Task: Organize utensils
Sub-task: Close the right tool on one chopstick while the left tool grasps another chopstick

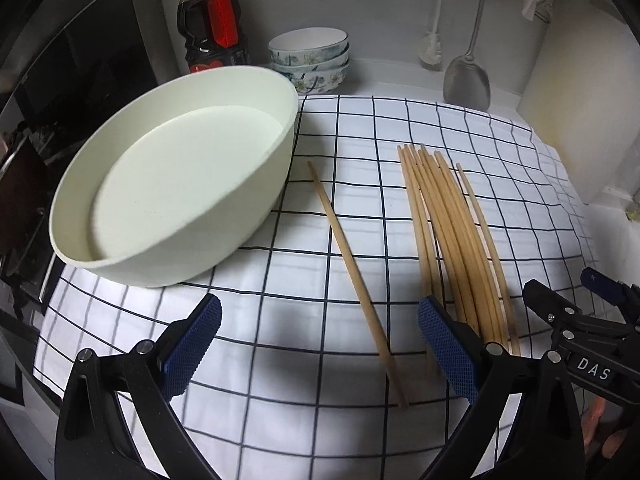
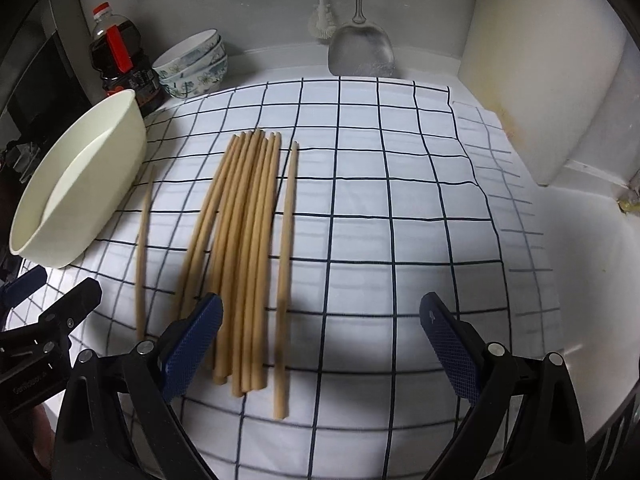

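Observation:
Several wooden chopsticks lie in a loose bundle on a white checked cloth. One single chopstick lies apart to their left, near a cream oval tub; it shows in the right wrist view as the chopstick beside the tub. Another lone chopstick rests just right of the bundle. My left gripper is open above the single chopstick's near end. My right gripper is open, its left finger over the bundle's near ends. Nothing is held.
Stacked floral bowls and a dark sauce bottle stand at the back left. A metal spatula and a white brush hang on the back wall. A white block stands at the right. The other gripper shows at the right edge.

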`<state>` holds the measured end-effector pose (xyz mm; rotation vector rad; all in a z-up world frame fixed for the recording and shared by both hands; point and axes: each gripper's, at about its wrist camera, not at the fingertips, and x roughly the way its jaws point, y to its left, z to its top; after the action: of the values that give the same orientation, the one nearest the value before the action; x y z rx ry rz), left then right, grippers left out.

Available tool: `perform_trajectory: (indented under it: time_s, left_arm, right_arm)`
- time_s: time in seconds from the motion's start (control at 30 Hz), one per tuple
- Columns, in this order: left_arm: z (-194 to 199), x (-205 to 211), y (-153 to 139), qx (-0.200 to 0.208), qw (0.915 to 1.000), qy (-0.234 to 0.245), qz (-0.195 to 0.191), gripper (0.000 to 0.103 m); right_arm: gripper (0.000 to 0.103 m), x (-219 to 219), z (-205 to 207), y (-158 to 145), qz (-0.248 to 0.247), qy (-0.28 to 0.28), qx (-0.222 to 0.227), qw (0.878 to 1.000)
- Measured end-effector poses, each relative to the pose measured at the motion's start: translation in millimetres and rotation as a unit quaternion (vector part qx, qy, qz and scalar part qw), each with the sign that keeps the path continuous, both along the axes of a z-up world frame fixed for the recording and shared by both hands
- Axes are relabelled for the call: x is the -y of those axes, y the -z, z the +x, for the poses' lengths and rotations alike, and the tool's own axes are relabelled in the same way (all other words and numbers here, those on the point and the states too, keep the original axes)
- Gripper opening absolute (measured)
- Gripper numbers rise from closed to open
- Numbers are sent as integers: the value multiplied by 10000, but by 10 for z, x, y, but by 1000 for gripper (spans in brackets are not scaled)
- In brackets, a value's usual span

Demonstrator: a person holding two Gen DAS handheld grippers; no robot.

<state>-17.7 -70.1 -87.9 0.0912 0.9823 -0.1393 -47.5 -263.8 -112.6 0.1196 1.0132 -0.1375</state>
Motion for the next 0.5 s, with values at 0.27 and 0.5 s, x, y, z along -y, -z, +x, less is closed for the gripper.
perform_trajectory:
  time_s: [0.27, 0.5]
  left_arm:
    - [139, 35, 248, -46, 9989, -465, -104, 97]
    - [234, 42, 372, -59, 9981, -612, 92, 97]
  right_arm:
    - [94, 111, 207, 232, -233, 71, -41, 9997]
    - [94, 103, 269, 331, -472, -33, -43, 9989]
